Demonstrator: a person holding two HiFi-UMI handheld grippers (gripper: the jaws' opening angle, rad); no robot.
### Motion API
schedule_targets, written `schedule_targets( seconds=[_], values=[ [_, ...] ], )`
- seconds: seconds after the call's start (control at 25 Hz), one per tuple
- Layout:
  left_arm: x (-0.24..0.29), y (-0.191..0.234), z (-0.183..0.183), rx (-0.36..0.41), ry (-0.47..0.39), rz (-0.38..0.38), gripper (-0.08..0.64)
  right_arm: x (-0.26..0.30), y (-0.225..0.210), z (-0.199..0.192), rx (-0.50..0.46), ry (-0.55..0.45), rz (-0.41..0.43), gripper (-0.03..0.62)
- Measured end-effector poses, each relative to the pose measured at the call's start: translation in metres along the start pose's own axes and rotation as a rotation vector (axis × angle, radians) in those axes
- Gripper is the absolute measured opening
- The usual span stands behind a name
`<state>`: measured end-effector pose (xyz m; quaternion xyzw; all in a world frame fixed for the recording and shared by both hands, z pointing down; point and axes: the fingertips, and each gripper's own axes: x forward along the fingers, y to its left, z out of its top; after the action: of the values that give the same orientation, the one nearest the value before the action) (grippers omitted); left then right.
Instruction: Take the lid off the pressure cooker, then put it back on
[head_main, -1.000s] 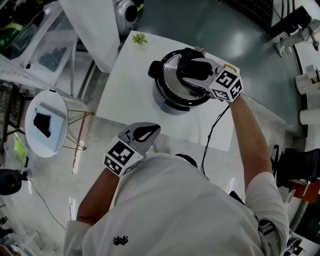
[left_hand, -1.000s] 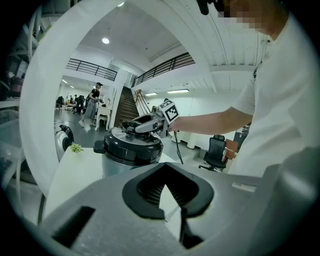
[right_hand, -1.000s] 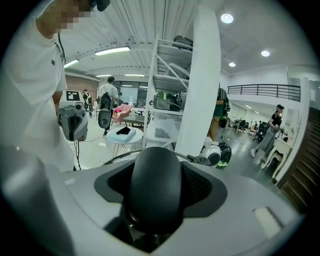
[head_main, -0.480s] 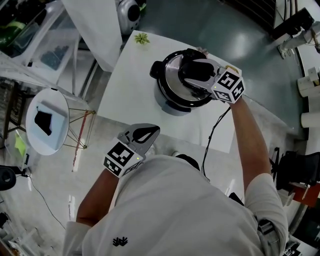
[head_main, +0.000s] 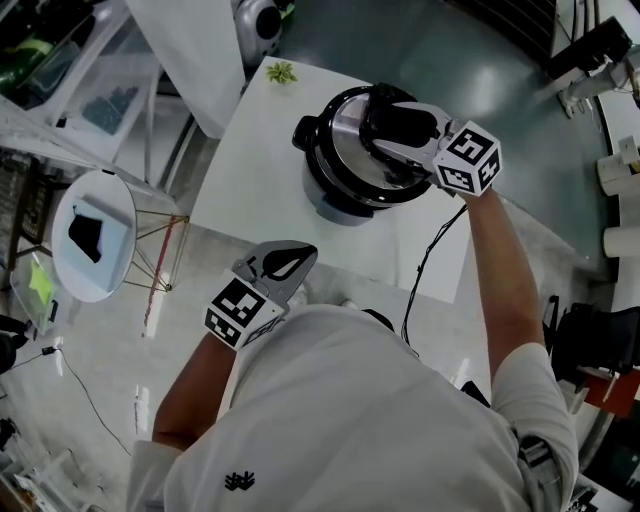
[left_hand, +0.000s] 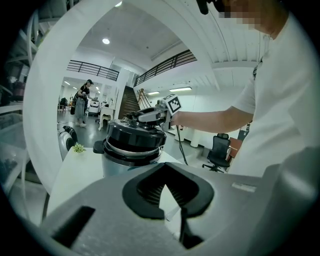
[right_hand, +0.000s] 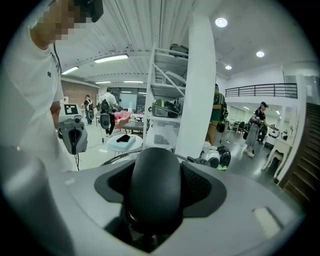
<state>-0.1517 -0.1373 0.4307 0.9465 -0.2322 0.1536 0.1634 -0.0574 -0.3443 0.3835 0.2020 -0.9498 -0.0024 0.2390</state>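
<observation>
Over white bench (head_main: 250, 180): right gripper (head_main: 388, 128) jaws clamp rounded black handle (right_hand: 152, 195) of steel pressure-cooker lid (head_main: 345, 155). Left gripper (head_main: 300, 255) jaws closed, empty.

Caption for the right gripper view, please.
Right tool clamped on the black lid handle, people in the hall beyond.

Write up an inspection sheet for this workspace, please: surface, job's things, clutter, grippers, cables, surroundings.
Surface: white table, no spills seen.
Job's things: pressure cooker on the table, lid on top; whether the lid has lifted clear cannot be told.
Clutter: small green plant at the far corner.
Grippers: right gripper closed on the lid handle; left gripper shut, empty, held off the near edge.
Cables: black cable hangs off the table edge under the right arm.
Surroundings: round side table holding a dark object, clear storage bins, people standing around the hall.
</observation>
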Motion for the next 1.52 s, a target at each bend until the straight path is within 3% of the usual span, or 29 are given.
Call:
schedule_targets(
  seconds=[0.4,1.2,1.52],
  values=[
    [0.026,-0.034,0.008,0.016,0.002,-0.003,0.006,-0.059,0.008,0.004,-0.036,-0.018,0.006,0.296],
    [0.107,-0.128,0.020,0.055,0.021,-0.074,0.006,-0.211,0.014,-0.074,0.010,0.012,-0.086,0.296],
    [0.130,-0.157,0.025,0.065,0.027,-0.077,0.007,-0.244,0.017,-0.096,0.010,0.017,-0.088,0.296]
  ],
)
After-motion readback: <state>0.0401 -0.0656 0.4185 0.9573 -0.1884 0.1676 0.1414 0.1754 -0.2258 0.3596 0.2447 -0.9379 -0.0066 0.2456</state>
